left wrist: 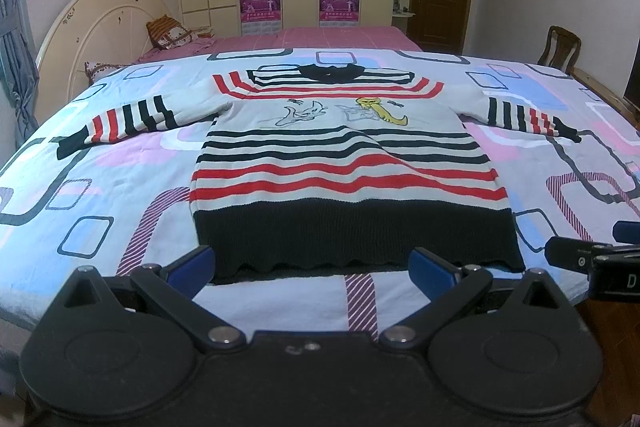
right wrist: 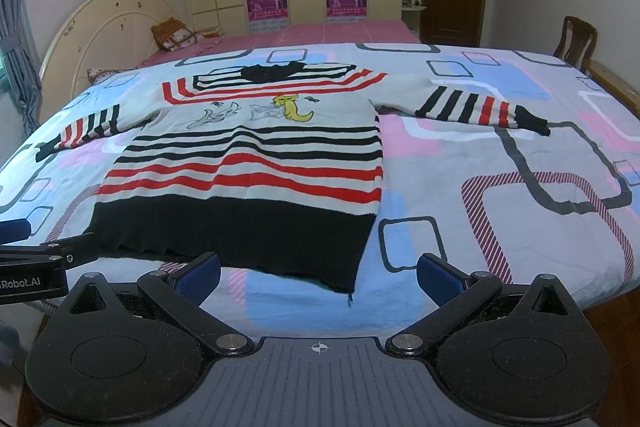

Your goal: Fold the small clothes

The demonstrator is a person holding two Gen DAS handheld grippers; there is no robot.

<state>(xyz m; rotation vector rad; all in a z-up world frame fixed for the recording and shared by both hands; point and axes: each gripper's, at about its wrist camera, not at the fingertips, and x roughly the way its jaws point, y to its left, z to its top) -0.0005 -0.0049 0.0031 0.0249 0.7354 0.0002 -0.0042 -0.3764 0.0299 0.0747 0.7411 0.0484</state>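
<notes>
A small knitted sweater [left wrist: 344,163] [right wrist: 248,171] lies flat and face up on the bed, with both sleeves spread out. It is cream with black and red stripes, a cartoon print on the chest and a wide black hem toward me. My left gripper [left wrist: 312,267] hovers open just in front of the hem's middle, holding nothing. My right gripper [right wrist: 318,273] is open too, over the hem's right corner [right wrist: 348,283]. The right gripper's fingers [left wrist: 576,255] show at the left wrist view's right edge, and the left gripper's fingers [right wrist: 60,255] at the right wrist view's left edge.
The sweater rests on a patterned quilt [left wrist: 100,187] [right wrist: 520,167] covering the bed. Behind it are pink bedding [left wrist: 320,37], a pillow [left wrist: 168,31] and a round headboard [left wrist: 96,23]. A wooden chair [right wrist: 576,39] stands at the far right, with wardrobes and a door behind.
</notes>
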